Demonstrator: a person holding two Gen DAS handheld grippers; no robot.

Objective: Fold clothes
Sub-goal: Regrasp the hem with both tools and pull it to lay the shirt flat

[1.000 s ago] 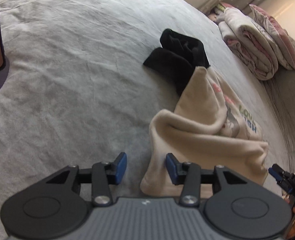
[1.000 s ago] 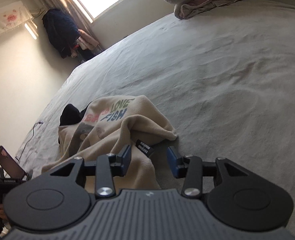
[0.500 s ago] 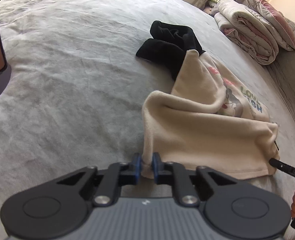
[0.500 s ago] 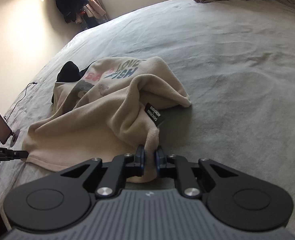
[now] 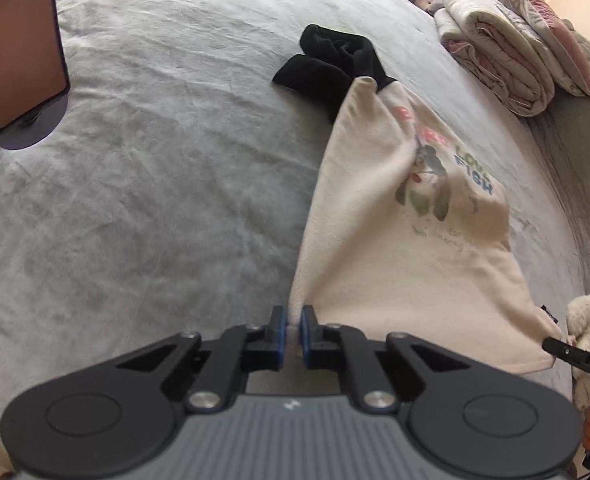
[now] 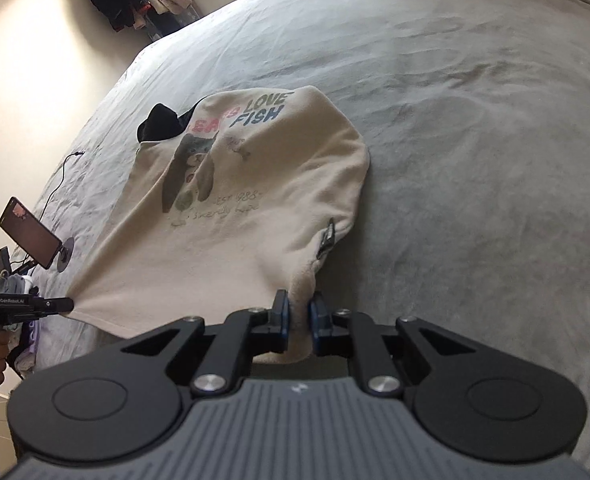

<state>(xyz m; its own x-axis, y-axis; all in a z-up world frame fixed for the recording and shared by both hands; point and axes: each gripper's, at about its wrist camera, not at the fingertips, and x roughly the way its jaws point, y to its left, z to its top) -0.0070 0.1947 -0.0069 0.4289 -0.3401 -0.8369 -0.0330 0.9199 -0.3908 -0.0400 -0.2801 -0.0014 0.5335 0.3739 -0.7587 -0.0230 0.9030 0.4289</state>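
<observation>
Your left tongs (image 5: 291, 330) and right tongs (image 6: 299, 316) each pinch a near corner of the cream sweatshirt (image 6: 231, 216), stretched between them over the grey bed (image 6: 475, 140), its far end on a black garment (image 5: 331, 64).

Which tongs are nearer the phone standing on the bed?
Left. The left tongs grip the cream shirt corner on the phone's side; the right tongs grip the opposite corner, with the shirt's width between them and it.
</observation>
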